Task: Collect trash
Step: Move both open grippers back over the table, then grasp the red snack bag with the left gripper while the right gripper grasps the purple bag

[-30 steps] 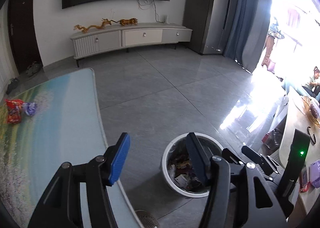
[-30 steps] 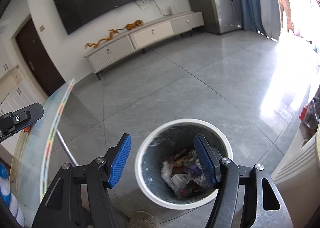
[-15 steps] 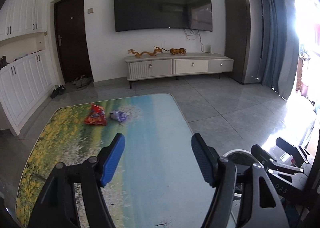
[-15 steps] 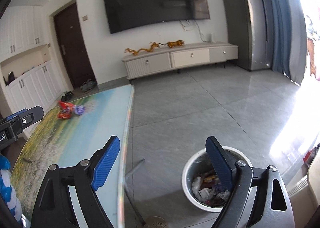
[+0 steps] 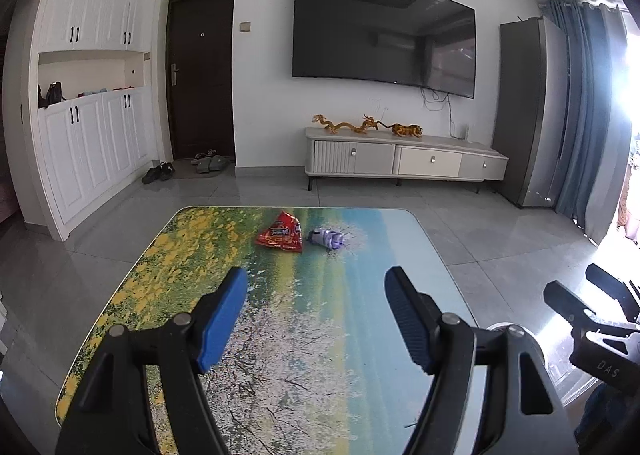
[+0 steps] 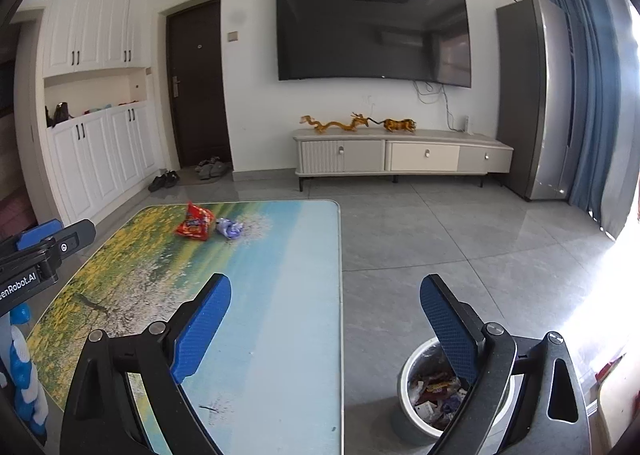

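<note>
The left gripper (image 5: pixel 316 319) has its blue fingers (image 5: pixel 222 319) spread wide, and nothing sits between them. Its jaws have just been opening a little more. It hangs over the near part of the table (image 5: pixel 168 239), which has a picture of yellow flowers, white trees and blue water on it. The right gripper (image 6: pixel 326 331) is spread wide too, with nothing in it, and its jaws have just been opening as well. Its left finger is over the table's right side and its right finger is over the trash bin (image 6: pixel 404 383). The bin stands on the grey floor just beside the table, and it has wrappers and scraps inside. Far down the table, near its back edge, lie two bits of trash. One is a red snack bag (image 5: pixel 280 233) and the other is a small purple wrapper (image 5: pixel 327 237), just to the right of the bag. Neither gripper is near them. Behind the table is a long low cabinet (image 5: pixel 404 161) with gold animal figures (image 5: pixel 366 126) on top, and a big dark TV (image 5: pixel 384 35) hangs on the white wall above it.
</note>
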Motion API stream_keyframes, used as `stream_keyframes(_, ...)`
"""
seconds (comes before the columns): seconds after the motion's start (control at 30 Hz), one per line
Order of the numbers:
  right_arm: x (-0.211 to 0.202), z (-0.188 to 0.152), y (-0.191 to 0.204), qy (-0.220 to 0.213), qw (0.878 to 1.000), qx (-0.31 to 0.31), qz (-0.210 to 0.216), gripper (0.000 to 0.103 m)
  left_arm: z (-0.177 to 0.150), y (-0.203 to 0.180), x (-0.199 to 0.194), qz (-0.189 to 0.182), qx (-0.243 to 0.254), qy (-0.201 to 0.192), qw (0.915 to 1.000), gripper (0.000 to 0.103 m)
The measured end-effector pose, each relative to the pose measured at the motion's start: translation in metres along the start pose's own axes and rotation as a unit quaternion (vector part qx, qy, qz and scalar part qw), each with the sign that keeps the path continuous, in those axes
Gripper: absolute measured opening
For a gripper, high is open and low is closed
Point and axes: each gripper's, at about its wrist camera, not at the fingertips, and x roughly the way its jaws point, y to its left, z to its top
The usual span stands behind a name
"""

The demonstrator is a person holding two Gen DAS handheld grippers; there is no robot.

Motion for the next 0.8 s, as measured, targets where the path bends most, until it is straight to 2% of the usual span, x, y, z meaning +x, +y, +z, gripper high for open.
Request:
stream_keyframes(0.2,0.037,0.015,0.016,0.021,0.999,-0.014,0.040,0.094,0.008,0.051,0.048,-0.028,-0.036,0.029,0.9985,0.070)
stream_keyframes(0.33,0.086,0.025,0.029,0.046,0.995,-0.021,0.087,0.094,0.013,0.078,0.105,-0.042,-0.044,0.064,0.9961,0.070)
stream_keyframes(0.43,0.127,0.034,0.038,0.062,0.991,-0.034,0.115,0.094,0.021,0.085,0.151,-0.063,-0.035,0.083,0.9939,0.070)
stream_keyframes(0.53,0.173,0.041,0.052,0.079,0.984,-0.049,0.149,0.089,0.031,0.082,0.197,-0.085,-0.012,0.097,0.9916,0.070)
stream_keyframes(0.63,0.216,0.046,0.066,0.091,0.976,-0.072,0.187,0.084,0.039,0.072,0.239,-0.100,0.035,0.103,0.9891,0.070)
stream_keyframes(0.8,0.276,0.053,0.087,0.117,0.960,-0.116,0.228,0.083,0.045,0.073,0.292,-0.134,0.086,0.122,0.9797,0.070)
